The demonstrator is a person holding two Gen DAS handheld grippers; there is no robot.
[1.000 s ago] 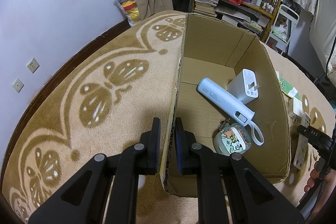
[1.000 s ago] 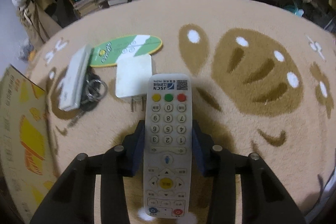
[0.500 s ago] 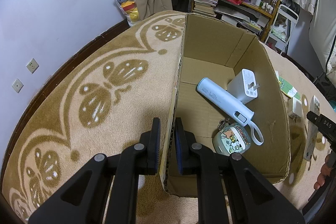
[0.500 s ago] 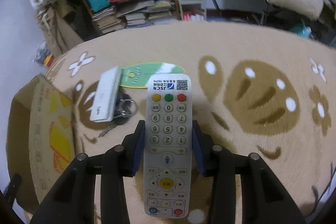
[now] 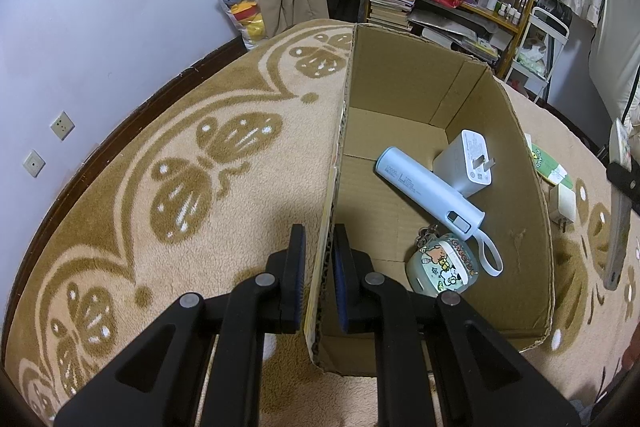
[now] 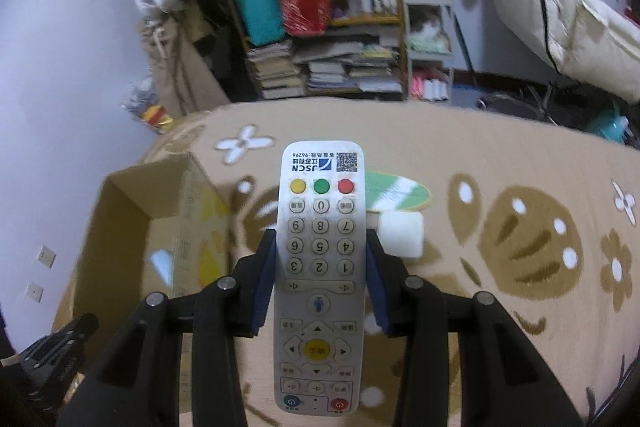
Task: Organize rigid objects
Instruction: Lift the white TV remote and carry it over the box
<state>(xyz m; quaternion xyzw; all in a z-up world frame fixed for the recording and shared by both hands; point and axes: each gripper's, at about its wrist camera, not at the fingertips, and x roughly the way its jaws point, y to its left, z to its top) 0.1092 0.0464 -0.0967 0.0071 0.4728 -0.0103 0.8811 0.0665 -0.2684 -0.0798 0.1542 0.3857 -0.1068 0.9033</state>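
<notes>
The right gripper (image 6: 320,259) clamps the remote (image 6: 320,267) mid-length; the left gripper (image 5: 319,259) pinches the box (image 5: 532,227) wall. Releasing off-target could catch the rim.

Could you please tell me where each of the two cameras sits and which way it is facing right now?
Left wrist: rides the left tool, looking down along its fingers, which clamp the near wall of the open brown cardboard box on the beige patterned carpet.
Right wrist: rides the right tool, facing the cluttered wooden shelf; its fingers grip a white remote control above the carpet.
Shared: the box, carpet, shelf, remote, and the white charger cube on the carpet.
</notes>
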